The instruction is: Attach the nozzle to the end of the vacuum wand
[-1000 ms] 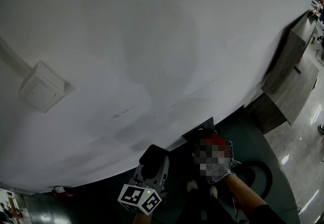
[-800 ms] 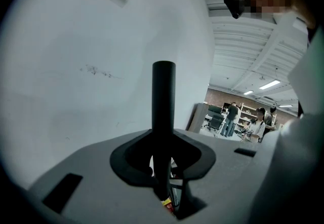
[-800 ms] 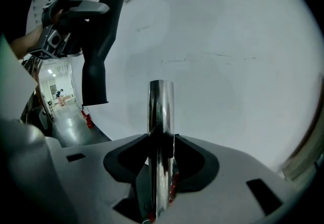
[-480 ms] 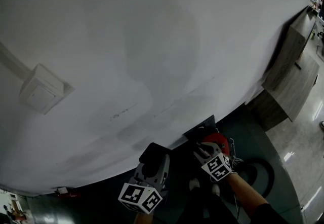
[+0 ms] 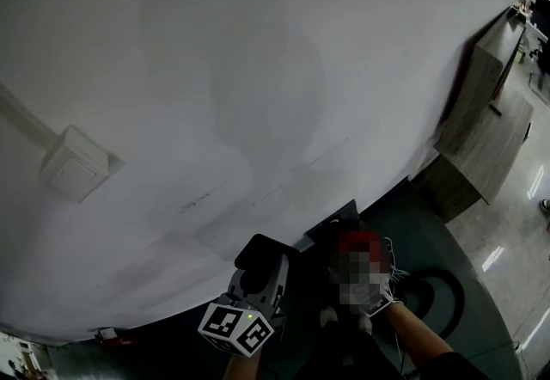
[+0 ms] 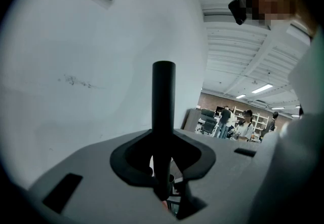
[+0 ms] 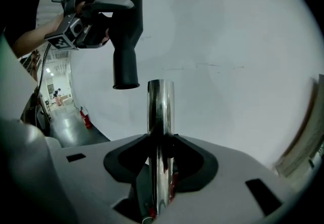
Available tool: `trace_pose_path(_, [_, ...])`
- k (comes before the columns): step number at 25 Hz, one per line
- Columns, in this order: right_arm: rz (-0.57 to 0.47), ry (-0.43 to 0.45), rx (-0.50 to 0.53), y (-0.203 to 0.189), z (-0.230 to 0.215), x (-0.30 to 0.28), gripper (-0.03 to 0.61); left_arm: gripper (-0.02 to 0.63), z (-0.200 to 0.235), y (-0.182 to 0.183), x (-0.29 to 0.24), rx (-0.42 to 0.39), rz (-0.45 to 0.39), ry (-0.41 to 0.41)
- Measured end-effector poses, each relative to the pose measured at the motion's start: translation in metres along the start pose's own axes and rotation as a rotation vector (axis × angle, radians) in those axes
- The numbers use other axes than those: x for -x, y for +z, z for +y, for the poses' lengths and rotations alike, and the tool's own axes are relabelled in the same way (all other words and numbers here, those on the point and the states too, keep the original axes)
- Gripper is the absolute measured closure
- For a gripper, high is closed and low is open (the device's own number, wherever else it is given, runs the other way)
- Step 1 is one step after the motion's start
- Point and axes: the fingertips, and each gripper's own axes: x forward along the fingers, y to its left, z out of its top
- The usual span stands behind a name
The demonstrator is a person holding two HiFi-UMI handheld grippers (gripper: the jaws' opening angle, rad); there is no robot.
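The black nozzle stands upright between the jaws of my left gripper, which is shut on it. In the head view that gripper sits at the bottom centre, against the white wall. My right gripper is shut on the chrome vacuum wand, whose open end points up. In the right gripper view the nozzle hangs a little left of and above the wand's end, its mouth facing down, and the two are apart. In the head view a mosaic patch covers most of the right gripper.
A white wall fills most of the head view, with a switch box at the left. A wooden cabinet stands at the right and a black hose loop lies on the floor. Far left on the floor is a red extinguisher.
Both grippers have risen a little toward the wall, the left one carrying the nozzle up with it. Neither grip has changed.
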Motion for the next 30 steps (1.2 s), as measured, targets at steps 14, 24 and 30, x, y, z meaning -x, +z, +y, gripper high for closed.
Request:
trace_pose_path(14, [-0.023, -0.025, -0.008, -0.002, -0.006, 0.025, 0.422, 0.529, -0.047, 0.017, -0.033, -0.021, -0.024, -0.108])
trace_pose_path(24, [-0.027, -0.021, -0.01, -0.002, -0.007, 0.029, 0.422, 0.529, -0.051, 0.011, -0.036, -0.018, -0.067, -0.124])
trace_pose_path(30, [-0.033, -0.027, -0.013, -0.002, -0.009, 0.032, 0.422, 0.529, -0.065, 0.009, -0.028, -0.085, -0.128, -0.136])
